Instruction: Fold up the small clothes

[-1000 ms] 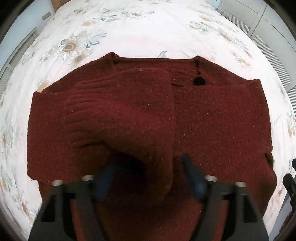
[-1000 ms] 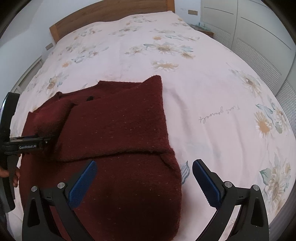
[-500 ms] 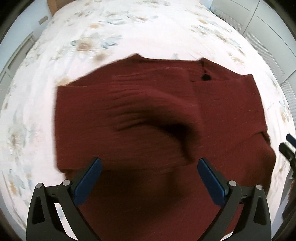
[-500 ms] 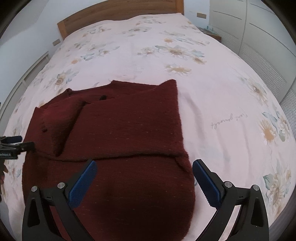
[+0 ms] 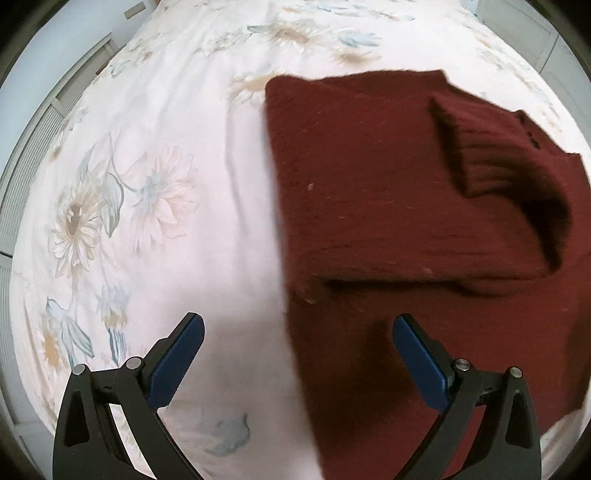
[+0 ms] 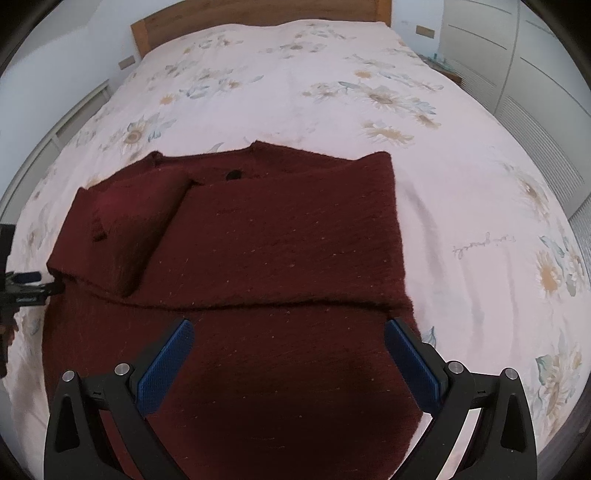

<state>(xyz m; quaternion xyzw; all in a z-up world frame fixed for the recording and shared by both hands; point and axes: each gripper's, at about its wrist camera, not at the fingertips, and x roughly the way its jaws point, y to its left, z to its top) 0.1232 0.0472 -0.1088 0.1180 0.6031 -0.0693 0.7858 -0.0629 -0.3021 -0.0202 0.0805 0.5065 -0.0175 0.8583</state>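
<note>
**On the flowery bed, a fuzzy red sweater lies partly folded**

On the soft bed cover, which is pale pink with printed daisies and leaves, rests a dark red sweater. Its knit looks thick and fuzzy, with tiny light specks. Both sleeves are folded in over the front. One sleeve ends in a ribbed cuff with straight ridges. A small round dark spot, maybe a button or a hole, sits near the neck.

The left gripper has black arms and flat blue pads. Its fingers have just been opening and now stand spread wide with nothing pinched; the sweater's straight edge lies below the gap. The right gripper is spread wide too, hanging over the sweater's lower part and holding nothing.

A brown wooden headboard stands at the far end of the bed.
</note>
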